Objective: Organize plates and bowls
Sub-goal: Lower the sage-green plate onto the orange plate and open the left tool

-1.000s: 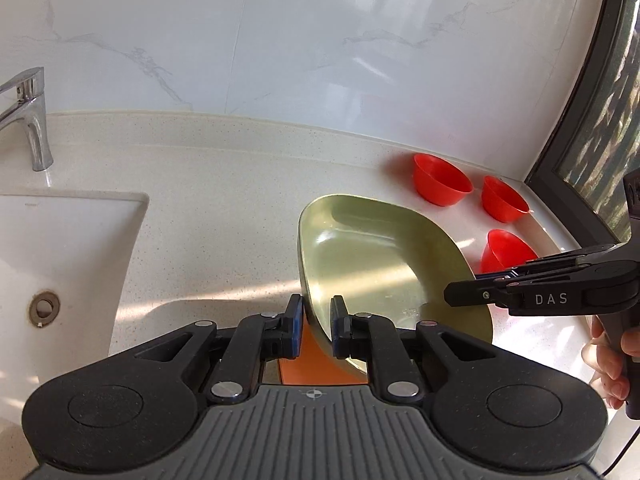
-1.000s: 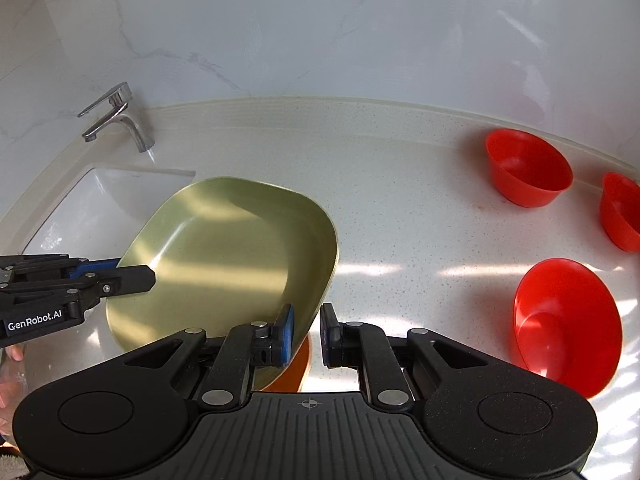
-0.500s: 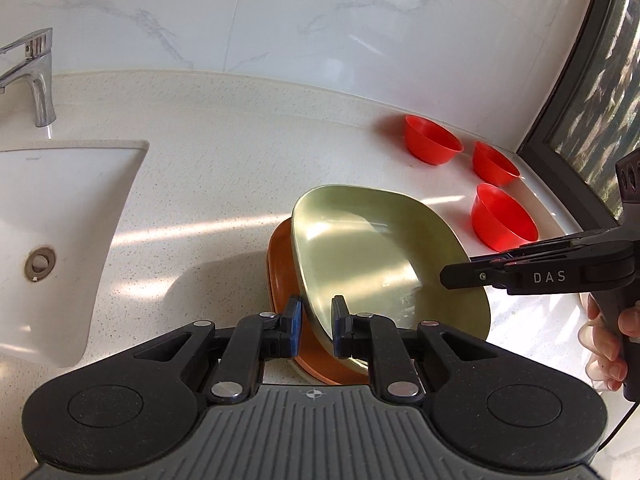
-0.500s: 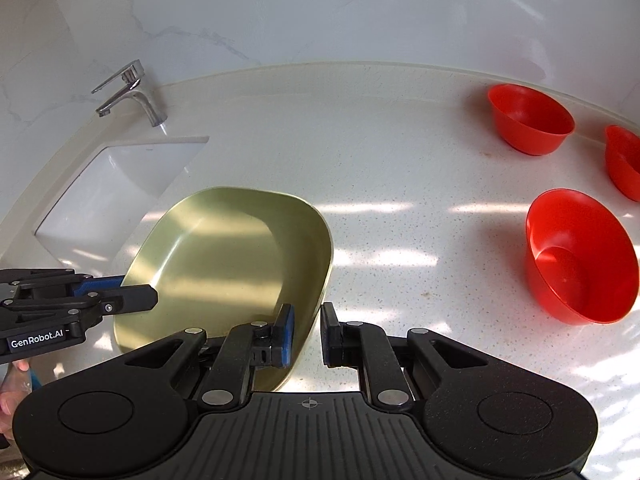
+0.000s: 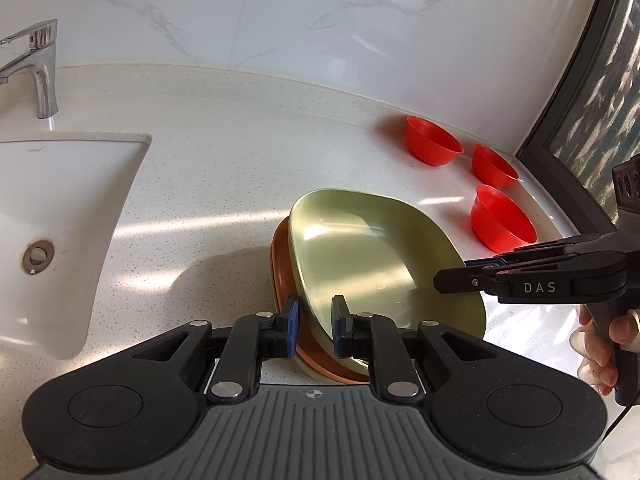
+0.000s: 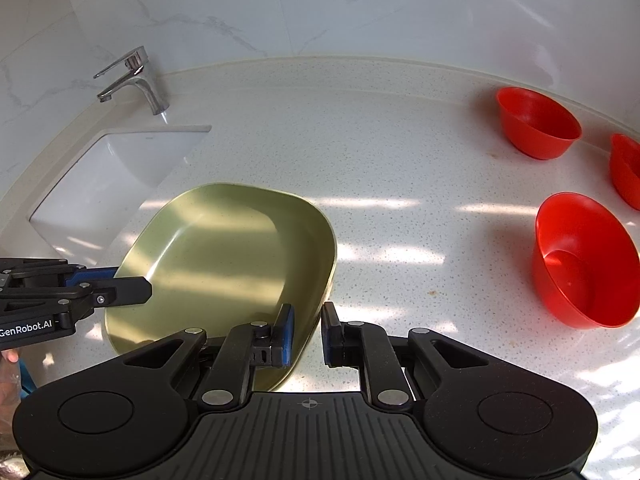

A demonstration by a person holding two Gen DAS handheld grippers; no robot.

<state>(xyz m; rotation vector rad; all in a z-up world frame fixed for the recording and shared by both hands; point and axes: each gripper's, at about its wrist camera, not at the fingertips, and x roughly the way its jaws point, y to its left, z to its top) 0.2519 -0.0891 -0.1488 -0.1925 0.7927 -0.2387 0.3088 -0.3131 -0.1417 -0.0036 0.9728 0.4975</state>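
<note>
On the tabletop (image 5: pixel 224 168), the green plate (image 5: pixel 360 256) has come down onto the orange plate (image 5: pixel 282 264).

Both tools pinch the green plate by its rim: the left tool (image 5: pixel 314 318) clenched on its near edge, the right tool (image 6: pixel 306 334) clenched on the opposite edge. A second ago the plate hung higher, with only a sliver of orange showing beneath; now it sits low and nested over the orange plate, whose rim peeks out on the side toward the sink (image 5: pixel 60 208). I judge the stacking step nearly done, with only the release left, then the bowls. Counted: 2 plates, 1 green and 1 orange, stacked; 3 red bowls (image 6: pixel 580 256), standing apart from each other near the window corner, none nested yet; 1 tap (image 5: pixel 38 60).
</note>
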